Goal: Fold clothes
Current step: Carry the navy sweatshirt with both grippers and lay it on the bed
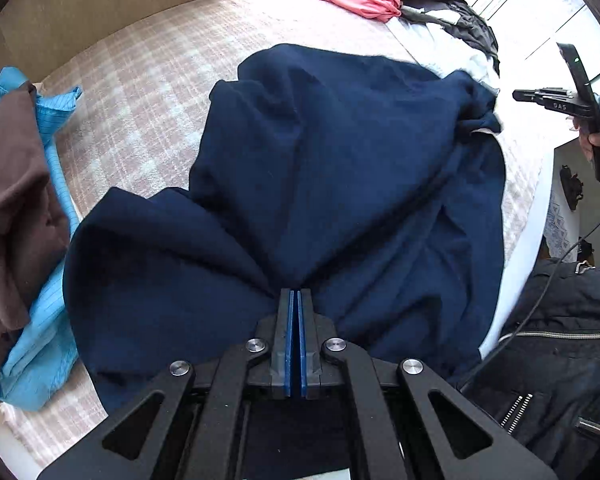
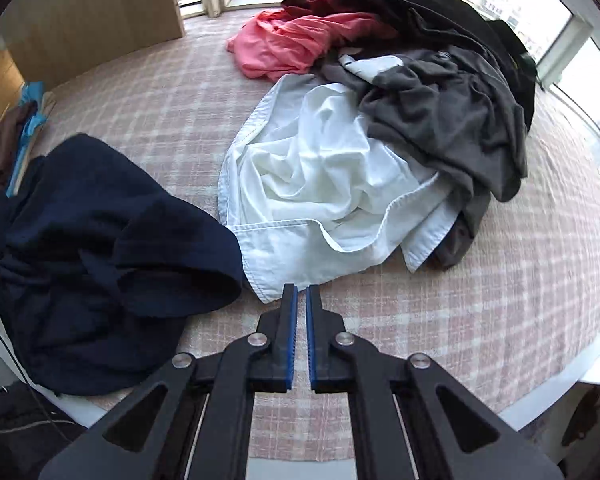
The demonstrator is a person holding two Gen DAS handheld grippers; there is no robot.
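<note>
Navy-blue knit fabric, a crumpled dark garment [image 1: 340, 184], is spread unevenly across the pink-and-white checked bedcover [image 1: 148, 92] near the bed's front edge, and no finished fold is visible in it. The left claw [image 1: 294, 300] is closed on a gathered pinch of this garment, with creases radiating from the blue pads. The right claw [image 2: 301, 294] is drawn almost fully together with nothing between its pads; it is held over bare bedcover, just beside the hem of a rumpled white cotton shirt [image 2: 324, 184]. Behind the shirt, a heap of unfolded items is seen: a grey garment [image 2: 440, 120], a coral-pink top [image 2: 296, 44] and black clothing [image 2: 420, 4], all tangled together. At the bed's left side, a brown garment [image 1: 16, 184] lies on a light-blue cloth [image 1: 44, 336]; whether these are folded cannot be told. The task is judged to be at an early stage: the navy garment is only being gripped for arranging, and the whole heap remains to be folded.
</note>
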